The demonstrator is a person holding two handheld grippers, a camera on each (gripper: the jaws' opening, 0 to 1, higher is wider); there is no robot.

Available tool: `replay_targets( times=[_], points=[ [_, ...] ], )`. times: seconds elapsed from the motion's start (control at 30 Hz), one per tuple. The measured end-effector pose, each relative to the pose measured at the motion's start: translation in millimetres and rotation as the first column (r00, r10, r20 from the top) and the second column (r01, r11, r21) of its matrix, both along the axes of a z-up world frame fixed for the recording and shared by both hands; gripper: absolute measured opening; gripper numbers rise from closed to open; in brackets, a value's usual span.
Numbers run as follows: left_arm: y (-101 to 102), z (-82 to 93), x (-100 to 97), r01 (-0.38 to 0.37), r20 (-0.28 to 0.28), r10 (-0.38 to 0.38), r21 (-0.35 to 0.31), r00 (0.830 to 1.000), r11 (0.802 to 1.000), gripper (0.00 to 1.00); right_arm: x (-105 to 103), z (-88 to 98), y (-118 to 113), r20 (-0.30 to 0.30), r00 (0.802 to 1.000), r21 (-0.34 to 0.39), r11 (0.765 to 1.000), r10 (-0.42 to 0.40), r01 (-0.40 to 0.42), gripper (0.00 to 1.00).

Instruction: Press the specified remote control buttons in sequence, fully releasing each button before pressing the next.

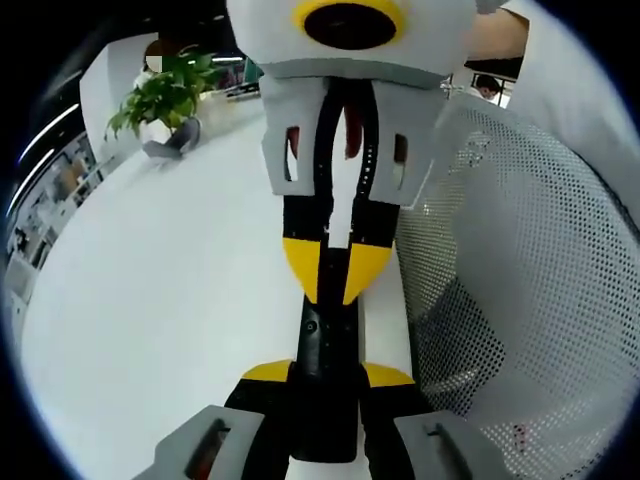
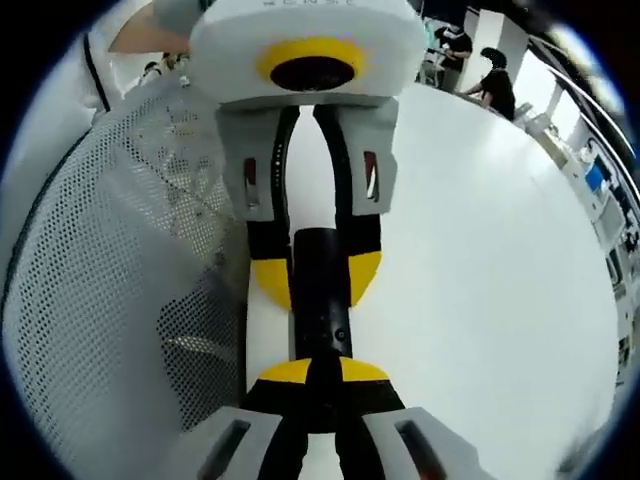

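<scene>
black remote (image 1: 327,385) clamped between both claws, mesh chair (image 1: 530,290) beside.

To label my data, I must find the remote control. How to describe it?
Over the white table, beside the white perforated mesh, look between the yellow-tipped jaws of the left gripper. The remote control is the slim black bar clamped there, unlike the leafy plant far behind.

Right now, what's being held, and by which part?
The black remote is clamped at both ends: left gripper on one end, right gripper on the other, above the white table.
</scene>
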State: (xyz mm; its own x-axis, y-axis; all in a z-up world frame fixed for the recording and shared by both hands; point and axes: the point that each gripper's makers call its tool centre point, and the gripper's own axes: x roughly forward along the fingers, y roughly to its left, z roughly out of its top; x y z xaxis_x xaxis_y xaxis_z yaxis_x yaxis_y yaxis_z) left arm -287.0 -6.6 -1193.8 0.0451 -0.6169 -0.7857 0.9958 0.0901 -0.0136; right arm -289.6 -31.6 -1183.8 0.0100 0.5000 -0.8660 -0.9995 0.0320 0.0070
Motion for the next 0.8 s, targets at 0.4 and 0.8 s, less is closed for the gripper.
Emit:
replay_targets(
  times=[0.4, 0.8],
  points=[
    [-0.5, -1.0, 0.1, 0.000, 0.002, 0.000, -0.009, 1.000, 1.000, 0.24, -1.9, -0.4, 4.5, 0.082, 0.992, -0.021, 0.995, 0.094, -0.093, 0.04],
    [-0.8, -0.7, 0.4, -0.006, 0.001, 0.006, -0.015, 1.000, 1.000, 0.24, -0.7, -2.5, 2.3, 0.052, 0.998, -0.129, 0.991, 0.035, -0.028, 0.03]
  ],
)
